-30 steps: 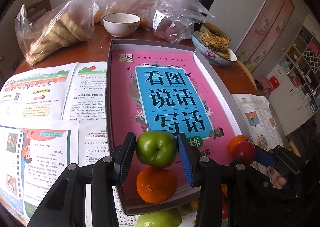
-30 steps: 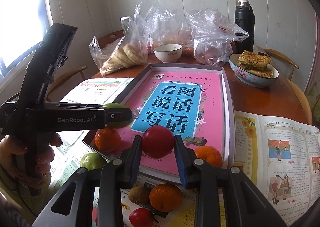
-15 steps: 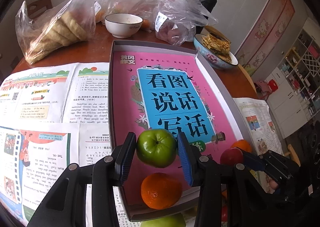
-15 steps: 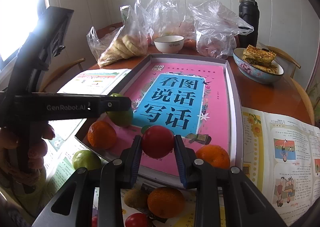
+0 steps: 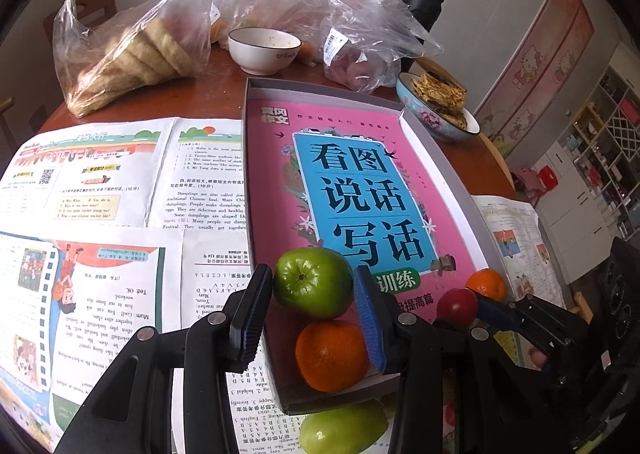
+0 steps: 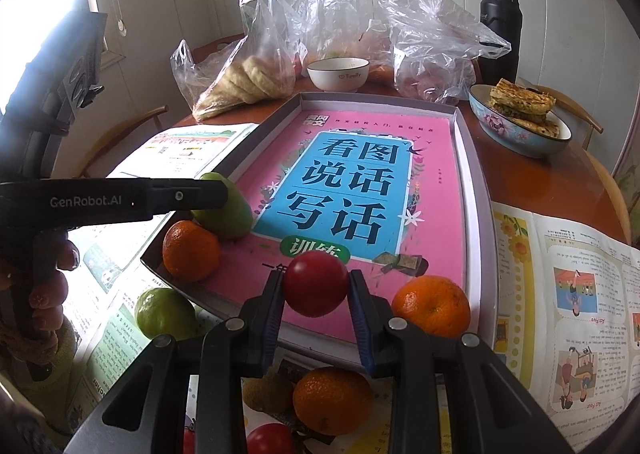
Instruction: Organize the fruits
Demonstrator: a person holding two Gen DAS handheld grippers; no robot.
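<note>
My left gripper (image 5: pixel 312 286) is shut on a green apple (image 5: pixel 313 283), held over the near left corner of a shallow grey box (image 5: pixel 448 158) lined with a pink book. An orange (image 5: pixel 331 356) lies in that corner below the apple. My right gripper (image 6: pixel 316 286) is shut on a red tomato (image 6: pixel 316 283) above the box's near edge. Another orange (image 6: pixel 431 311) rests in the near right corner. Outside the box lie a green apple (image 6: pixel 165 314), an orange (image 6: pixel 331 401), a kiwi (image 6: pixel 269 390) and a tomato (image 6: pixel 269 439). A hand (image 6: pixel 44 286) holds the left gripper.
Printed sheets (image 5: pixel 100 190) cover the round wooden table on both sides of the box. Behind it stand a white bowl (image 6: pixel 338 73), plastic bags of bread (image 6: pixel 240 78), a black flask (image 6: pixel 500 30) and a bowl of pancakes (image 6: pixel 520 118).
Both grippers keep their fruit and have barely shifted; the views have drifted slightly, with the box sitting a little lower in both wrist views.
</note>
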